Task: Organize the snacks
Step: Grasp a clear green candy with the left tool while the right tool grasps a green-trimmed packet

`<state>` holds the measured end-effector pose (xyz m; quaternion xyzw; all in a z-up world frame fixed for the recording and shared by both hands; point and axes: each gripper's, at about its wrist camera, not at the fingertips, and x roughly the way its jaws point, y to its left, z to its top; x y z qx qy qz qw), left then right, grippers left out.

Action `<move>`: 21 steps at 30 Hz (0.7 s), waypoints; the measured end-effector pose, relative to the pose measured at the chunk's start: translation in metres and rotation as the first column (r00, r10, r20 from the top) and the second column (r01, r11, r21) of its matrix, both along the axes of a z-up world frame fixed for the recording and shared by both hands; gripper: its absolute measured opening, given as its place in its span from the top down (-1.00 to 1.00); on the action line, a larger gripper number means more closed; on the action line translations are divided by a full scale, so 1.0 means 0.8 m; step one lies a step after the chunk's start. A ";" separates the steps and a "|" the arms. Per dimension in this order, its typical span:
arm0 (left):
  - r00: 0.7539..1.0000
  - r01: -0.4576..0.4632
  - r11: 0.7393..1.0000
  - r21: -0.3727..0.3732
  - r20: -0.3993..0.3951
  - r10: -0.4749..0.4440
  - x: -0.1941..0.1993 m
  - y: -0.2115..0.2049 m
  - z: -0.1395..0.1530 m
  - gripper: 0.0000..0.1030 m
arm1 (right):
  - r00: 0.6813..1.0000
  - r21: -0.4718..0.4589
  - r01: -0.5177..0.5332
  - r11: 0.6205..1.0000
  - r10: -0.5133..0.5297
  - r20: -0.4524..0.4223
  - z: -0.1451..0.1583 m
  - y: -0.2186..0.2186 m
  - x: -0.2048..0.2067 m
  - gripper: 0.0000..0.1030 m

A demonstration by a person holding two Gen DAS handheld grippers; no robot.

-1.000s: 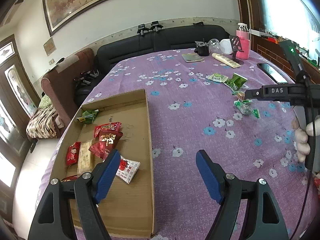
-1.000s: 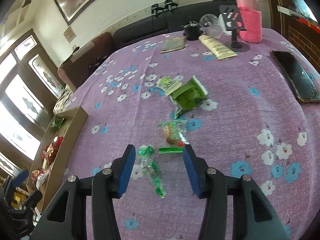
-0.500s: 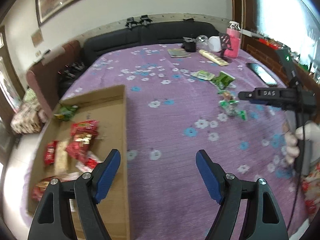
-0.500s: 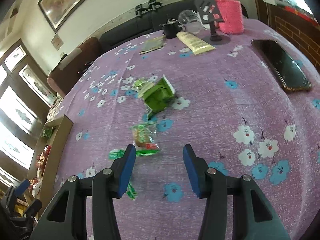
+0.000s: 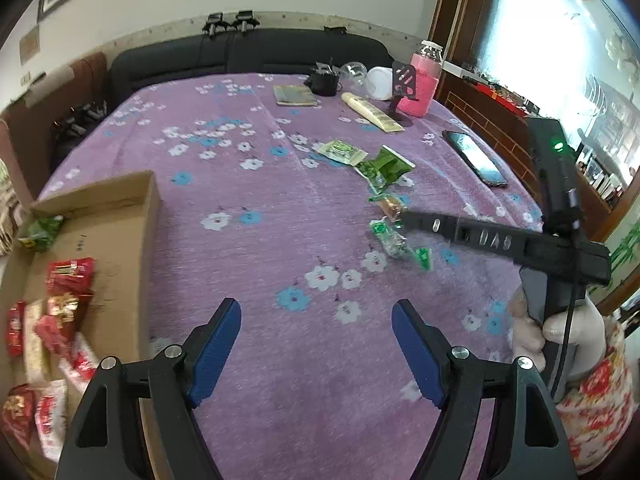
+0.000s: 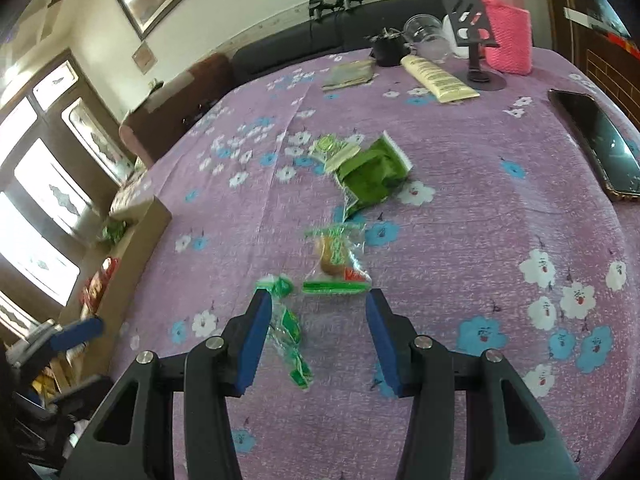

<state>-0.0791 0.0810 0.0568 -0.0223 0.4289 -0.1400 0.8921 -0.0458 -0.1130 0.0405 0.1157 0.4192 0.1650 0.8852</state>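
A cardboard box (image 5: 120,236) at the left holds several red snack packets (image 5: 68,280) and one green packet (image 5: 40,232). Green snacks lie loose on the purple flowered cloth: a dark green pouch (image 6: 370,178), a pale green packet (image 6: 332,150), a clear wrapped cake (image 6: 336,260) and a thin clear-green packet (image 6: 290,332). My right gripper (image 6: 316,320) is open and empty, just short of the cake, its left finger beside the thin packet. My left gripper (image 5: 316,344) is open and empty over bare cloth, right of the box.
At the far side stand a pink bottle (image 6: 506,36), a phone stand (image 6: 476,52), a cream tube (image 6: 438,80), a booklet (image 6: 348,74) and a glass (image 6: 422,30). A phone (image 6: 598,144) lies at the right edge. A black sofa is behind the table.
My left gripper swung right, away from the box toward the table's middle. My right gripper shifted back and forth over the green snacks and now sits just short of the wrapped cake.
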 end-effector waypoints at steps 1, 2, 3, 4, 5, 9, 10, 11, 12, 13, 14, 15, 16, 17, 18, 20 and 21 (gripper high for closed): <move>1.000 0.007 1.000 -0.012 -0.007 -0.007 0.005 -0.003 0.000 -0.57 | 0.999 -0.011 0.047 0.999 -0.046 0.023 0.009 -0.009 0.004 0.07; 1.000 0.020 1.000 -0.023 -0.007 -0.021 0.010 -0.010 0.001 -0.57 | 0.998 -0.030 0.064 0.997 -0.064 0.025 0.013 -0.012 0.010 0.07; 0.999 0.039 0.999 -0.031 -0.003 -0.039 0.017 -0.020 0.001 -0.57 | 0.998 -0.044 0.061 0.997 -0.060 0.014 0.014 -0.012 0.018 0.07; 0.999 0.052 0.998 -0.035 -0.002 -0.052 0.022 -0.025 0.000 -0.57 | 0.999 -0.053 0.038 0.998 -0.038 -0.009 0.011 -0.008 0.028 0.07; 0.997 0.071 0.997 -0.042 -0.004 -0.071 0.029 -0.035 -0.002 -0.57 | 0.999 -0.060 0.019 0.998 -0.021 -0.030 0.007 -0.004 0.034 0.07; 0.995 0.082 0.994 -0.066 -0.055 -0.086 0.047 -0.054 -0.017 -0.57 | 0.999 -0.115 -0.030 0.993 0.026 -0.039 -0.012 0.020 0.049 0.06; 0.995 0.079 0.995 -0.060 -0.051 -0.082 0.046 -0.056 -0.019 -0.57 | 0.998 -0.116 -0.049 0.992 0.044 -0.046 -0.014 0.025 0.052 0.08; 0.996 0.076 0.996 -0.049 -0.048 -0.079 0.046 -0.057 -0.021 -0.57 | 0.998 -0.120 -0.051 0.991 0.048 -0.033 -0.014 0.028 0.052 0.14; 0.996 0.074 0.997 -0.038 -0.047 -0.075 0.047 -0.059 -0.022 -0.57 | 0.998 -0.131 -0.057 0.990 0.053 -0.030 -0.016 0.031 0.050 0.53; 0.996 0.071 0.997 -0.035 -0.048 -0.073 0.048 -0.060 -0.024 -0.57 | 0.998 -0.140 -0.059 0.988 0.055 -0.032 -0.018 0.033 0.051 0.52; 0.996 0.068 0.997 -0.032 -0.049 -0.070 0.050 -0.061 -0.025 -0.57 | 0.998 -0.147 -0.053 0.988 0.048 -0.032 -0.016 0.032 0.048 0.55; 0.997 0.065 0.997 -0.029 -0.048 -0.066 0.053 -0.063 -0.026 -0.57 | 0.999 -0.150 -0.042 0.988 0.039 -0.025 -0.012 0.030 0.046 0.65; 0.997 0.064 0.998 -0.027 -0.047 -0.065 0.054 -0.063 -0.028 -0.57 | 1.000 -0.153 -0.019 0.988 0.017 -0.014 -0.006 0.024 0.043 0.65; 0.997 0.064 0.998 -0.024 -0.045 -0.065 0.057 -0.066 -0.030 -0.57 | 1.000 -0.147 0.010 0.989 -0.010 0.000 -0.001 0.015 0.039 0.65; 0.997 0.068 0.998 -0.018 -0.043 -0.068 0.061 -0.071 -0.032 -0.57 | 1.000 -0.143 0.024 0.989 -0.023 0.008 0.003 0.011 0.038 0.65; 0.996 0.082 0.997 -0.008 -0.044 -0.082 0.069 -0.080 -0.037 -0.57 | 0.998 -0.134 0.052 0.990 -0.049 0.025 0.009 -0.003 0.034 0.65; 0.995 0.091 0.996 0.001 -0.043 -0.091 0.073 -0.086 -0.040 -0.57 | 0.998 -0.121 0.063 0.991 -0.061 0.025 0.011 -0.009 0.032 0.65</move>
